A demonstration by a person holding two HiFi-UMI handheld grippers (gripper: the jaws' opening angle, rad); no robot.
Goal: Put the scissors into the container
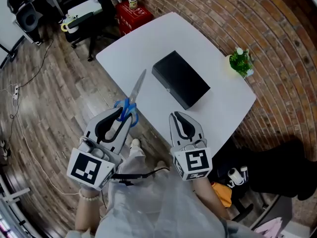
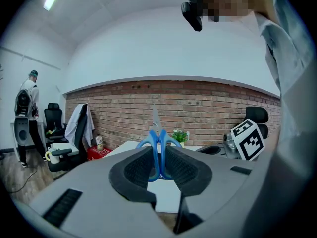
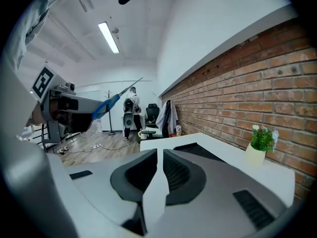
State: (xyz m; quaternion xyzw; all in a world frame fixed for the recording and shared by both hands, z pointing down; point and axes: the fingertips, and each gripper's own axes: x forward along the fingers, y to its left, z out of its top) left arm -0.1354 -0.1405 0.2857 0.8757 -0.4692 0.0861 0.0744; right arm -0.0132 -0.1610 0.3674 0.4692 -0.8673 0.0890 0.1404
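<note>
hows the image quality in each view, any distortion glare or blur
Head view: strong fisheye, evenly lit table without glare. Left gripper view: dark vignetted corners, scissors sharp in the left claw. Right gripper view: ceiling light blown out, brick wall bowed.

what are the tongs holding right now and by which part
The left tongs grip the scissors by their blue handles, blades pointing away. The right tongs are shut on nothing.
</note>
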